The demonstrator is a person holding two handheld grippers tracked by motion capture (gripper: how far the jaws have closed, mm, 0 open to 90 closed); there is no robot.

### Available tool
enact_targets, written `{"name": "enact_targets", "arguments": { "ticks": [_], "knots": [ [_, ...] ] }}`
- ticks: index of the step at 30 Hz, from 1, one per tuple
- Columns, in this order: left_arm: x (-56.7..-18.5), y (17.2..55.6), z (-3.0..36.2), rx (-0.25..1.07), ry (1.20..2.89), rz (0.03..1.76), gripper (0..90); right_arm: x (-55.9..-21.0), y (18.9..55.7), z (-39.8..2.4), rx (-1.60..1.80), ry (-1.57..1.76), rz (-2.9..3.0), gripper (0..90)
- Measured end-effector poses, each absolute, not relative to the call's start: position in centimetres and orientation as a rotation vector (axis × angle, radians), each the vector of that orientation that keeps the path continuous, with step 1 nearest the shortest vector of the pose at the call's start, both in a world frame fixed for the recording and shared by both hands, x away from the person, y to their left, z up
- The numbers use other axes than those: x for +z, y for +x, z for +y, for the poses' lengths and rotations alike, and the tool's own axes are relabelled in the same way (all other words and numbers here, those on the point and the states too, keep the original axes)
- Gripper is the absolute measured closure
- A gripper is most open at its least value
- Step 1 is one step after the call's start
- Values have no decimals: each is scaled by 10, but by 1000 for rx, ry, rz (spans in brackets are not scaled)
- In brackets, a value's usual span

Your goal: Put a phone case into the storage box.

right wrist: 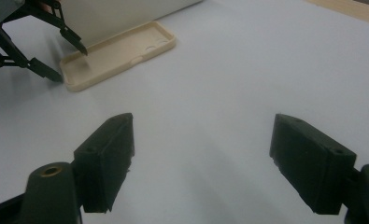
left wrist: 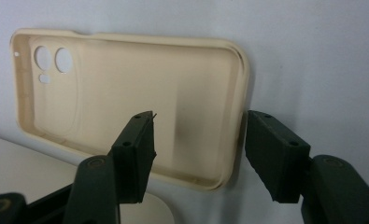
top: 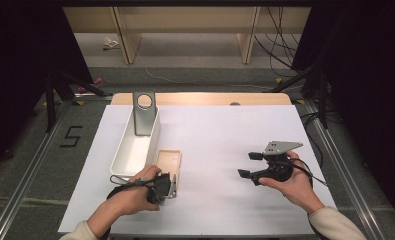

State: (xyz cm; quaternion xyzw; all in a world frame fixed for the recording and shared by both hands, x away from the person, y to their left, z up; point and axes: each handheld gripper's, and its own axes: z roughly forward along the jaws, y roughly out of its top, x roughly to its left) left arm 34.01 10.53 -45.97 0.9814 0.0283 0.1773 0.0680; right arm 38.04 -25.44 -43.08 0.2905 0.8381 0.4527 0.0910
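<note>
High view, phone case: the cream phone case [top: 168, 165] lies open side up on the white table sheet [top: 220, 145], lower left of centre, just right of the white tray [top: 119, 162]; its long axis runs up and down the frame.
High view, left gripper: the left gripper [top: 171, 186] sits at the case's near short end, in the lower left of the frame.
High view, right gripper: the right gripper [top: 249, 165] is held well apart in the lower right, so the left hand is much the nearer.
High view, stand: a grey stand [top: 144, 112] with a round hole stands in the tray's far end.

Left gripper view, grip: the jaws straddle one long wall of the case [left wrist: 140, 107] near its plain end, one jaw inside the shell, one outside on the sheet.
Left gripper view, state: jaws half open, a gap showing at the outer pad; nothing clamped yet.
Left gripper view, axis: the case runs from frame centre to the upper left, camera holes at the far end.

Right gripper view, state: jaws spread wide over bare sheet, holding nothing.
Right gripper view, case: it lies in the upper left of the frame, with the other gripper's tips at its near end.
</note>
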Motion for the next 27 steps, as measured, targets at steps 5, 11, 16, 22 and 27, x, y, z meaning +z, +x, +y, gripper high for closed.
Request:
{"name": "enact_targets", "arguments": {
  "ticks": [5, 11, 16, 22, 27],
  "knots": [
    [-461, 341, 105, 519, 2961, 80, 445, -431, 381, -254, 1346, 864, 2490, 229],
    [-461, 342, 105, 497, 2962, 74, 492, -431, 381, -254, 1345, 865, 2493, 229],
    [-461, 341, 105, 476, 2964, 65, 537, -431, 380, -254, 1344, 866, 2494, 229],
    [-461, 341, 104, 447, 2966, 50, 588, -431, 380, -254, 1347, 864, 2496, 230],
    [-461, 341, 105, 422, 2968, 52, 633, -431, 381, -254, 1347, 864, 2496, 231]
  ]
}}
